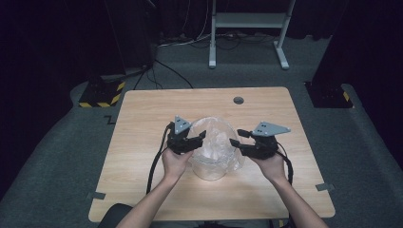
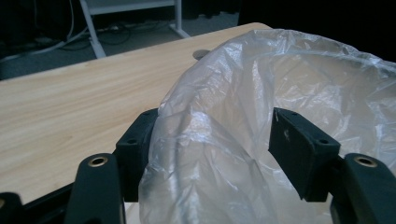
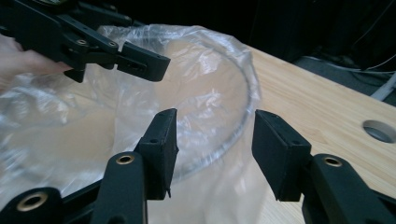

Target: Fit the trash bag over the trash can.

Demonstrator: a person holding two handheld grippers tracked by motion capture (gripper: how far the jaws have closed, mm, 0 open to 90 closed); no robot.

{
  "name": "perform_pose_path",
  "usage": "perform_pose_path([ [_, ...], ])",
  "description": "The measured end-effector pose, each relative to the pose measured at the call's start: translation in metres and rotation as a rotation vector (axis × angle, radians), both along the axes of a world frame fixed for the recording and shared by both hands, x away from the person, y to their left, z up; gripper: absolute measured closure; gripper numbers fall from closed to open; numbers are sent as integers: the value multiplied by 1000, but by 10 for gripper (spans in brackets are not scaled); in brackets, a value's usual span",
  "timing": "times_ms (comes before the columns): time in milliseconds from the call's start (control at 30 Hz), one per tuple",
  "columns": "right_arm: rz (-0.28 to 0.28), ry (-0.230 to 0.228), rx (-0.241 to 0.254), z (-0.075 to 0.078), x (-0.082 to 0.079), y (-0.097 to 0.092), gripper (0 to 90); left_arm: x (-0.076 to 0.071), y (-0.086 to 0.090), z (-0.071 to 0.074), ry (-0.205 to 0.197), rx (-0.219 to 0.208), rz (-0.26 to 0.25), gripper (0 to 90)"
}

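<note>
Left gripper [image 1: 199, 136]: jaws straddling bunched plastic bag [image 1: 216, 142] at bowl [image 1: 211, 166] rim, likely fitting liner. Right gripper [image 1: 235, 142]: spread, empty, poised opposite on desk [image 1: 142, 142].

Black two-jawed left claw [image 1: 194, 138] and right claw [image 1: 236, 138], grey triangular plates, trailing black cables.

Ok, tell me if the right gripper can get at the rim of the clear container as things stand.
Probably yes. The right gripper has its jaws apart, with the container's rim and the plastic bag draped over it just ahead between them; nothing else blocks it.
</note>
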State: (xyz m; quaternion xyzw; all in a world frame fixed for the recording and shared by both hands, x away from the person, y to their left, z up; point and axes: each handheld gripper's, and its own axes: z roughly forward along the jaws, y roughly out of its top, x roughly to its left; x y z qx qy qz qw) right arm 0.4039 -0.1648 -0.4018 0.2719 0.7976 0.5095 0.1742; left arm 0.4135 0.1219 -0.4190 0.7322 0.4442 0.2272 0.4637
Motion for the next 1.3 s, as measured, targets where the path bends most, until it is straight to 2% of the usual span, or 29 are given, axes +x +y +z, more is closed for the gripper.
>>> perform_pose_path([
  [67, -18, -11, 27, 2, -7, -13, 505, 1, 0, -1, 24, -16, -7, 364],
  [100, -30, -18, 23, 2, -9, -19, 503, 2, -1, -1, 42, -21, -10, 369],
  [133, -30, -18, 23, 2, -9, -19, 503, 2, -1, -1, 42, -21, -10, 372],
  [167, -57, -41, -9, 1, -12, -23, 503, 2, -1, -1, 44, -20, -7, 372],
  [200, -70, -62, -7, 0, -18, -32, 506, 1, -2, 0, 37, -17, 2, 378],
  [300, -97, -33, 8, -1, -17, -36, 503, 1, -3, -1, 43, -27, 1, 378],
  [333, -95, -14, 16, -3, -15, -35, 502, 0, -4, -1, 43, -29, 0, 378],
  [367, -95, -14, 16, -3, -15, -35, 502, 0, -4, -1, 43, -29, 0, 379],
  [467, -90, 52, 8, -17, -5, -26, 500, -2, -5, 0, 38, -20, -1, 380],
  [533, -97, 85, -31, -24, 1, -20, 493, -3, -6, -1, 31, -22, 0, 379],
  [600, -93, 122, -47, -32, 4, -17, 493, -3, -6, -1, 29, -25, 3, 379],
  [700, -98, 176, -130, -46, 8, -9, 502, -3, -8, -1, 27, -27, 10, 379],
  [733, -98, 176, -130, -46, 8, -9, 502, -3, -8, -1, 27, -27, 10, 377],
  [767, -104, 239, -173, -53, 14, -7, 477, -3, -10, -1, 19, -22, 19, 376],
  [867, -127, 296, -218, -60, 19, -6, 470, -3, -14, 0, 14, -8, 19, 377],
  [900, -137, 292, -228, -59, 20, -7, 470, -3, -14, 0, 14, -8, 19, 377],
  [1000, -147, 285, -204, -55, 18, -10, 469, -3, -16, 0, 3, -6, 23, 378],
  [1033, -158, 240, -161, -45, 12, -14, 466, -3, -16, 0, -1, -9, 27, 379],
  [1133, -212, 149, -157, -31, 1, -19, 461, -3, -16, 0, -8, -15, 34, 379],
  [1200, -233, 117, -133, -24, -5, -25, 464, -4, -16, 0, -19, -14, 43, 366],
  [1233, -242, 99, -124, -21, -8, -28, 468, -5, -16, 0, -36, -17, 50, 366],
  [1267, -242, 99, -124, -21, -8, -28, 468, -5, -16, 0, -36, -17, 50, 366],
  [1300, -238, 87, -91, -18, -12, -32, 471, -6, -17, 0, -48, -13, 55, 367],
])
